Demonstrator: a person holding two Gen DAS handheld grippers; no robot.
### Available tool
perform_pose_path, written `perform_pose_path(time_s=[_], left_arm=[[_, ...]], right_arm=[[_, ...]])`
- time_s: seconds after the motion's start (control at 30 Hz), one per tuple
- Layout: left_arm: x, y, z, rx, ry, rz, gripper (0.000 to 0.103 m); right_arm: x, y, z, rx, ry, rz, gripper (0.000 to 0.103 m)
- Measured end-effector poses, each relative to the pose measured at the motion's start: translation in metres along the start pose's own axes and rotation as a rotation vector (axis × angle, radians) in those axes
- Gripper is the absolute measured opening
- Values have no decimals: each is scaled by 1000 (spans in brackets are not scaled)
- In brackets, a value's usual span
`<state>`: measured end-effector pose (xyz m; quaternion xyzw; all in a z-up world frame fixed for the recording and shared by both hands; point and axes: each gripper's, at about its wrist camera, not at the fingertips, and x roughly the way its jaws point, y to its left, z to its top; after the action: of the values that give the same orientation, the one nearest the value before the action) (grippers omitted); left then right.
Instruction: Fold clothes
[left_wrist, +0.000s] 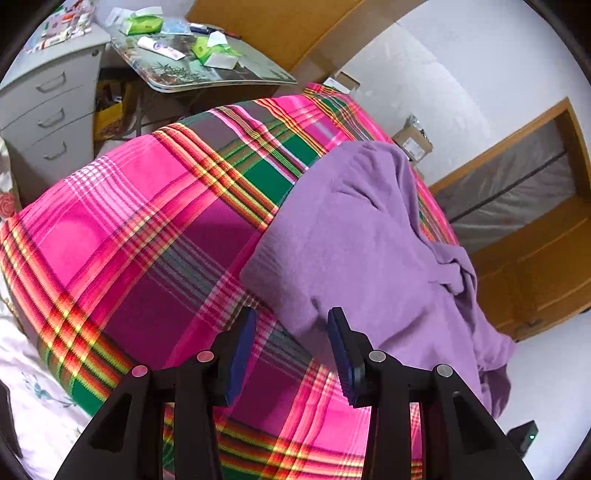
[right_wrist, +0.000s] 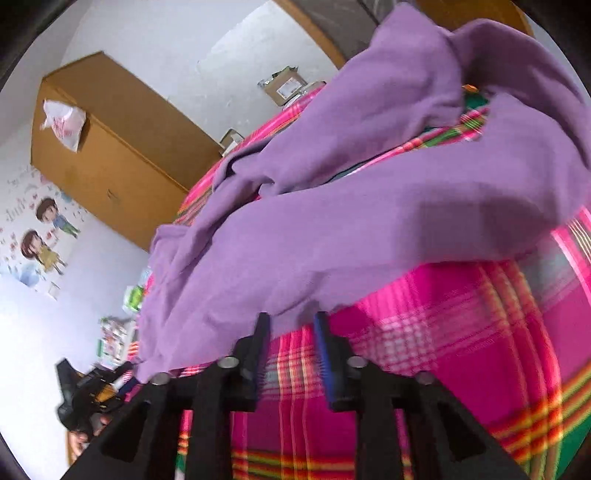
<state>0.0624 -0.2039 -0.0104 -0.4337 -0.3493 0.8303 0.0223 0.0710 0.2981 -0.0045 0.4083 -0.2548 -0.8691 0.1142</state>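
Two grippers observed, fingers of both parted, gripping nothing. Left gripper (left_wrist: 291, 317) hovered at near corner of purple garment (left_wrist: 362, 236), which lay rumpled on plaid bedcover (left_wrist: 147, 229). Right gripper (right_wrist: 291, 321) sat just at garment's near edge; contact unclear.
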Motion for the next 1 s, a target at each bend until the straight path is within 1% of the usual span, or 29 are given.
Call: perform_pose_path(time_s=[0.03,0.07,0.13,0.3,0.37,0.43,0.47,0.5,0.6,0.7,0.8,0.97,1.0], left_arm=[[1,0,1,-4,-2,-2,42],[1,-1,2,-6,-4,-1,42],[4,-2,5,-12,-1,1,42],[7,0,13,-56,-7,-25,42],[8,0,15,-64,-9,-28,42],[7,2,16,-73,-12,-38,42],[6,3,17,-78,-15,-39,37],[5,4,18,-82,-18,-40,36],[1,9,20,-102,-46,-43,36],[1,11,21,-101,-44,-39,36],[2,14,21,-109,-33,-31,36],[-1,22,20,-132,-34,-38,36],[-1,24,21,-141,-36,-42,39]], right_arm=[[2,7,-2,-52,-1,-17,38],[3,14,-3,-105,-2,-34,38],[7,28,-7,-210,-5,-67,39],[15,64,-17,-476,-10,-146,40],[20,75,-23,-558,2,-146,42],[25,84,-30,-633,16,-142,43],[28,89,-33,-670,23,-141,43],[30,93,-36,-708,30,-139,44],[38,107,-46,-820,52,-133,46],[46,121,-55,-932,74,-128,46],[56,128,-57,-968,83,-146,46],[67,134,-56,-1005,68,-214,46],[68,133,-54,-998,71,-212,46]])
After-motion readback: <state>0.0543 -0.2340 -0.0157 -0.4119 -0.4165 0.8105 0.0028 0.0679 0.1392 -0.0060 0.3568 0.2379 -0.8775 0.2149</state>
